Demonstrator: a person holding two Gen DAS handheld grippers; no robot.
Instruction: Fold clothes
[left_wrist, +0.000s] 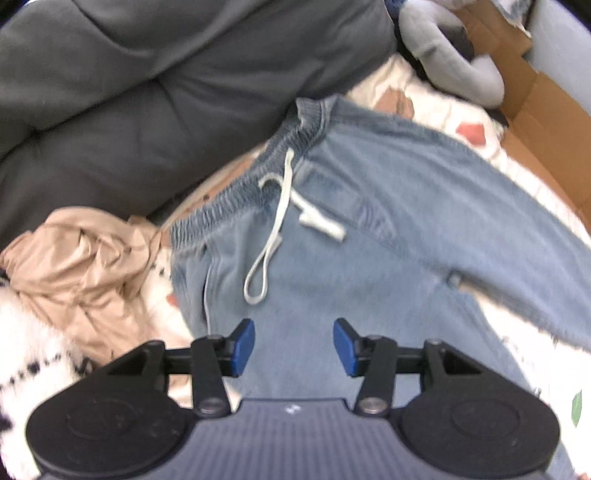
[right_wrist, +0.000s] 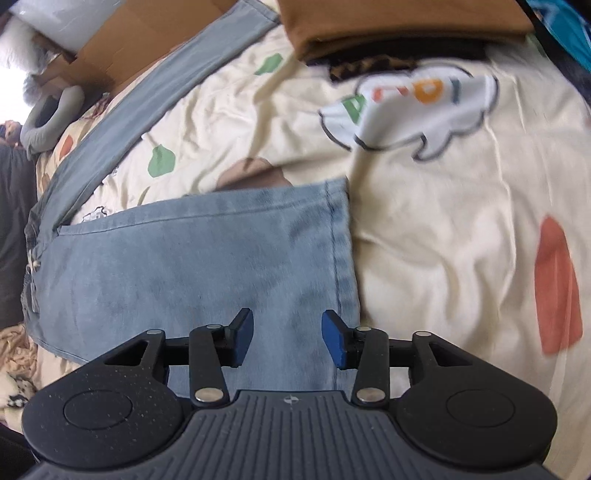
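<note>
A cream bedspread (right_wrist: 443, 229) printed with green and orange shapes covers the surface. On it lie light blue denim-look trousers (left_wrist: 369, 221), spread flat. Their gathered elastic waistband (left_wrist: 258, 173) points toward a dark grey cushion (left_wrist: 147, 92), and the legs run lengthwise away to a stitched hem (right_wrist: 341, 236). A white drawstring (left_wrist: 275, 229) loops over the front. The left gripper (left_wrist: 294, 347) and the right gripper (right_wrist: 287, 341) both hover above the fabric, blue pads apart, holding nothing. A crumpled beige garment (left_wrist: 85, 266) sits beside the waistband. Cardboard (left_wrist: 535, 110) lies beyond.
</note>
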